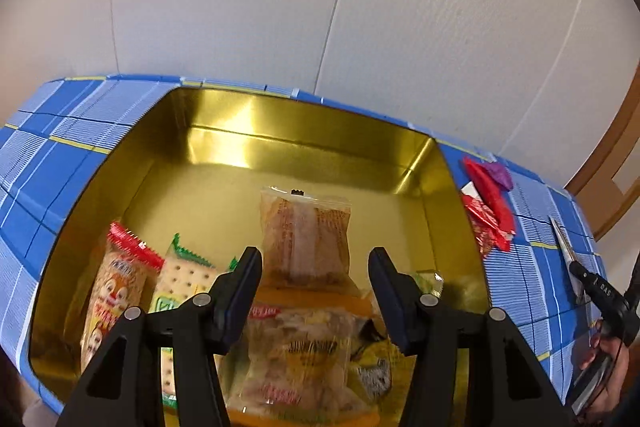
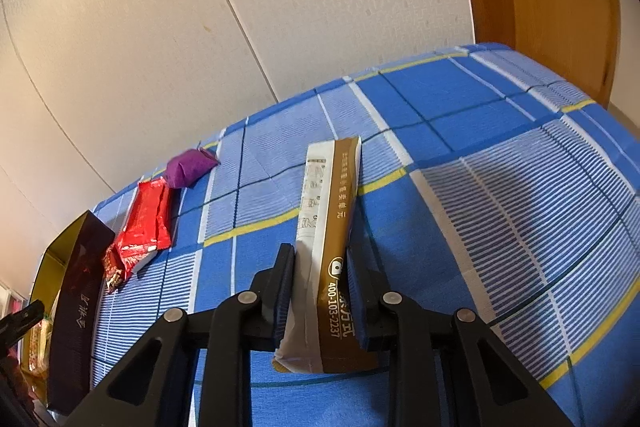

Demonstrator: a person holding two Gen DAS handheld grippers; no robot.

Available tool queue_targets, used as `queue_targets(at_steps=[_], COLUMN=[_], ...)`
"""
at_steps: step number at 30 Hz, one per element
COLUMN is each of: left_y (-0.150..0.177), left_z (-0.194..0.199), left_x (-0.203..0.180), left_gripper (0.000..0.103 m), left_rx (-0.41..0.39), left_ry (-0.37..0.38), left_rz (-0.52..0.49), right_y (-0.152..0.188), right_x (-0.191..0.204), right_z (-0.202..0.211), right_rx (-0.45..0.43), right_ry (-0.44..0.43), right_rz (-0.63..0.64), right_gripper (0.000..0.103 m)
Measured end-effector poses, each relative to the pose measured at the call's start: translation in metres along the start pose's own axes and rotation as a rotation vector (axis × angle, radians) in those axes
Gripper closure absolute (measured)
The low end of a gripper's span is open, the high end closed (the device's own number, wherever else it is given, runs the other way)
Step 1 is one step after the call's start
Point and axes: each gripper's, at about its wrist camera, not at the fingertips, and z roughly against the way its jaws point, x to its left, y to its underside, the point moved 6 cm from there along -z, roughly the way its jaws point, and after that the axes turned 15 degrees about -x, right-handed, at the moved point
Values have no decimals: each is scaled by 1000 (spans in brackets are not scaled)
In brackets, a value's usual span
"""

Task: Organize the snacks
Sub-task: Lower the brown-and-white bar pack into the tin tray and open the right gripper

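Right now right gripper (image 2: pixel 322 291) jaws clamp the brown-white snack stick (image 2: pixel 326 251) above the blue checked cloth (image 2: pixel 500 155); left gripper (image 1: pixel 315 287) jaws spread, empty, over the gold tin (image 1: pixel 304 131). Best carry the stick leftward, lay flat beside biscuit packs (image 1: pixel 304 235), release low. Red packets (image 2: pixel 146 223) wait.

Left gripper (image 1: pixel 316 293) jaws spread wide, holding nothing. Right gripper (image 2: pixel 322 291) clamped on brown-white packet (image 2: pixel 326 235).
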Motion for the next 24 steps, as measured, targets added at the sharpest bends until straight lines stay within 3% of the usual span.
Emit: queue_targets(at_steps=[8, 18, 24], left_y=[4, 21, 27], left_z=[33, 39, 47], left_x=[15, 25, 28], left_gripper=[47, 47, 47], left_rx=[-107, -108, -146], left_ry=[2, 17, 95], left_rz=[5, -26, -29], right_y=[-4, 13, 37], right_x=[31, 97, 140], right_z=[17, 45, 72], right_rx=[-74, -125, -109], right_ry=[-78, -265, -390], right_rz=[75, 131, 165], right_gripper=[78, 78, 78])
